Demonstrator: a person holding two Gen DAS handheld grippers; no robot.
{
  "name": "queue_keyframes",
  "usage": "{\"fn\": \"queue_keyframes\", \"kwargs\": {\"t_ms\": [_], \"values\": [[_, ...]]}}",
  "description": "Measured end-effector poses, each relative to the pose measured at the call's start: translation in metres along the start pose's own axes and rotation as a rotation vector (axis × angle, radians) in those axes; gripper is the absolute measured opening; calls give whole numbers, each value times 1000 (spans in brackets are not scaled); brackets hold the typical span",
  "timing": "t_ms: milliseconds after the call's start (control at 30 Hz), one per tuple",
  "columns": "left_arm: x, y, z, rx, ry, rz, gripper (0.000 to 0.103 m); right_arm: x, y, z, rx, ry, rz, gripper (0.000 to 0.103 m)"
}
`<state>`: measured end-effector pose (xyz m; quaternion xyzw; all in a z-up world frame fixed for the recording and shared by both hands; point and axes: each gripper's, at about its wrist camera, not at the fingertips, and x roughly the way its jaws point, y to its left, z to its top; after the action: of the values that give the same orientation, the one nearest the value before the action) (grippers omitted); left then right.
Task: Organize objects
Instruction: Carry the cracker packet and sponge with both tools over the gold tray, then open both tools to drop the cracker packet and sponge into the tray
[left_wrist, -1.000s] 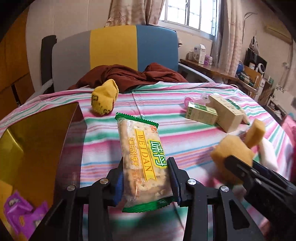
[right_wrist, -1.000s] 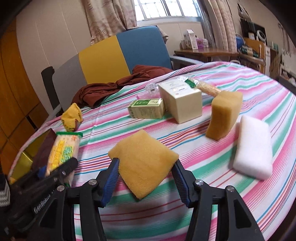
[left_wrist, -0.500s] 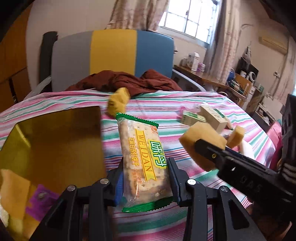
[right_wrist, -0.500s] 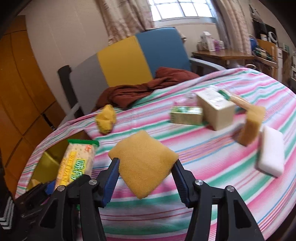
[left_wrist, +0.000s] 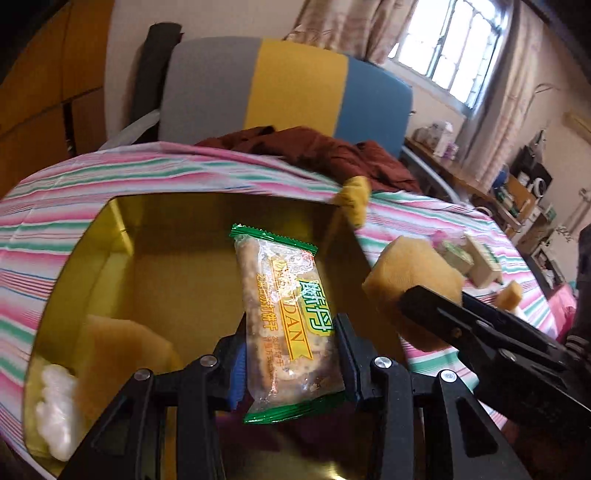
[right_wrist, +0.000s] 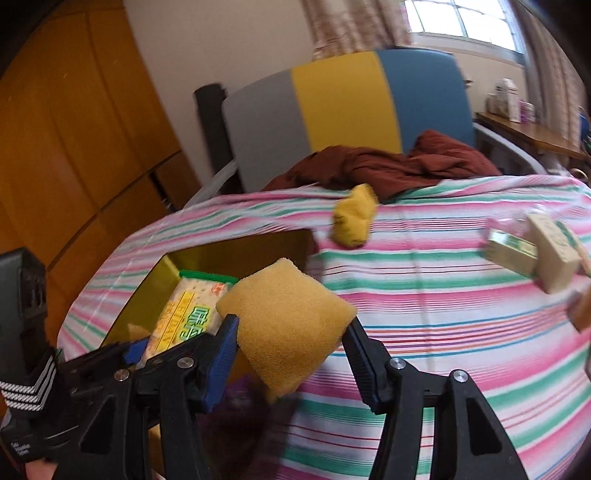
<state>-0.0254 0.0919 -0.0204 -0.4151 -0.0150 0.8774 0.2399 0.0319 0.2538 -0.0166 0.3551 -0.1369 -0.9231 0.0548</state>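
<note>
Gold-yellow inside, an open box (left_wrist: 122, 236) sits on the striped tablecloth (right_wrist: 424, 317) of the table, with a pale sponge piece (left_wrist: 122, 343) and a lumpy white thing (left_wrist: 55, 410) lying at its left end. A crumpled yellow cloth (right_wrist: 352, 216) rests on the table just past the box's far corner, and a dark red garment (right_wrist: 388, 166) is heaped at the far edge before a chair (right_wrist: 351, 103) with a grey, yellow and blue back. To the right lie two small cartons, a green one (right_wrist: 511, 251) beside a cream one (right_wrist: 554, 254).

The left claw (left_wrist: 290, 365) is closed on one cracker packet (left_wrist: 286, 321) with green ends, gripped near its lower part and held over the open box. The right claw (right_wrist: 291, 350) is clamped on one yellow sponge (right_wrist: 288, 321), held just right of the box's near corner, above the cloth. Both claws point forward and down, side by side, the right one just beside the left.
</note>
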Motion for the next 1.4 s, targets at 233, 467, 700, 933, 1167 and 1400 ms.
{"fn": "queue_keyframes", "kwargs": {"t_ms": [233, 467, 700, 933, 1167, 1400], "values": [[21, 37, 9, -35, 69, 60, 42, 37, 31, 4, -75, 85, -4, 61], [24, 49, 11, -72, 64, 112, 51, 57, 32, 7, -56, 120, 3, 65], [7, 57, 11, -153, -5, 170, 90, 42, 29, 10, -47, 72, 7, 80], [-12, 57, 0, -238, -52, 175, 100, 29, 21, 12, 1, 32, 12, 81], [-19, 44, -6, -231, -55, 180, 103, 19, 1, 6, 47, 33, -18, 81], [-18, 31, -9, -226, -44, 164, 103, 1, -26, 4, 75, 10, -70, 81]]}}
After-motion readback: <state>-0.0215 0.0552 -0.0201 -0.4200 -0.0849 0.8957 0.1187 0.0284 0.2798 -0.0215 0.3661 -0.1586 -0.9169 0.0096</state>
